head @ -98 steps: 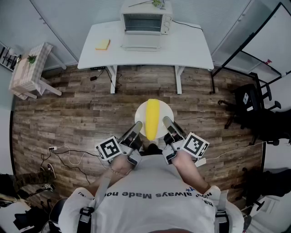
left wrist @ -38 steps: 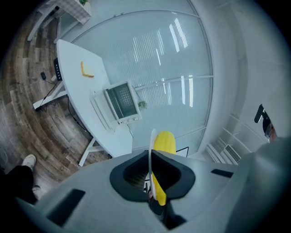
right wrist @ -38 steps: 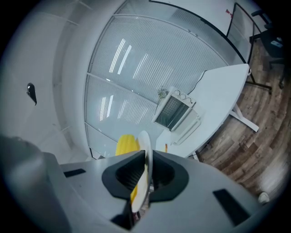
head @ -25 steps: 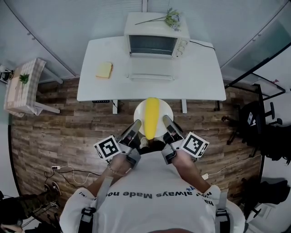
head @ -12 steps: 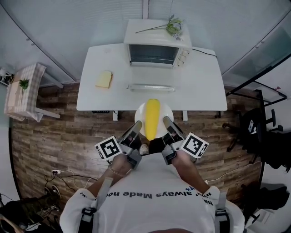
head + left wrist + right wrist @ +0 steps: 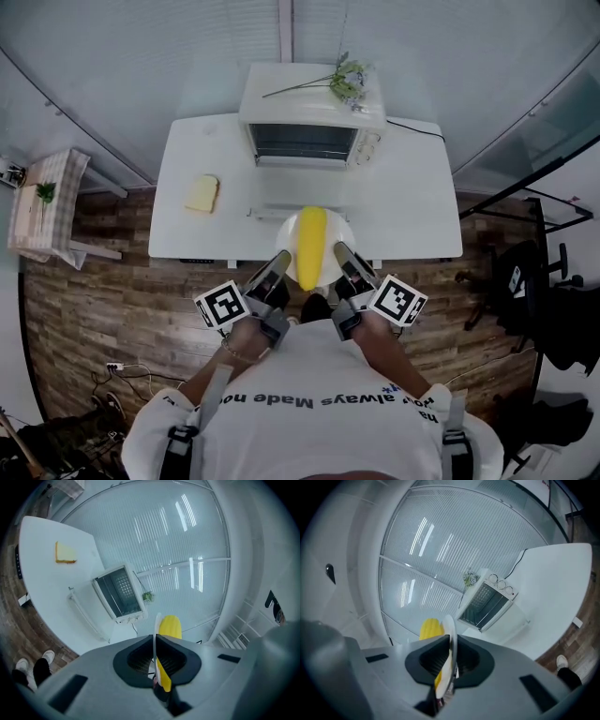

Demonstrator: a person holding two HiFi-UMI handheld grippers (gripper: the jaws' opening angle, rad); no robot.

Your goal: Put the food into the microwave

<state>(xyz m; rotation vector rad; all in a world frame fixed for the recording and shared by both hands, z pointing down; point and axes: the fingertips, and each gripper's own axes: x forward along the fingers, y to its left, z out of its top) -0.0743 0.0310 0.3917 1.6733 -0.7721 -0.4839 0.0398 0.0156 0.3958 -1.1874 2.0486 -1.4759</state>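
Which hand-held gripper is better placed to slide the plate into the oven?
Neither alone: left hand-held gripper and right hand-held gripper clamp opposite rims of the round white plate of yellow corn; the white oven sits centred ahead.

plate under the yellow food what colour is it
The plate is white, clearest in the head view.

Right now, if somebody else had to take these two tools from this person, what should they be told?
Left hand-held gripper: shut on the left rim of the plate.
Right hand-held gripper: shut on the right rim.
The plate carries a yellow corn cob. It is held in the air at the near edge of the table, facing the microwave.
Done: food is up off any surface, and the door is open.
Left: slide the plate inside, let go, probably shut the door. A bread slice lies on the table.
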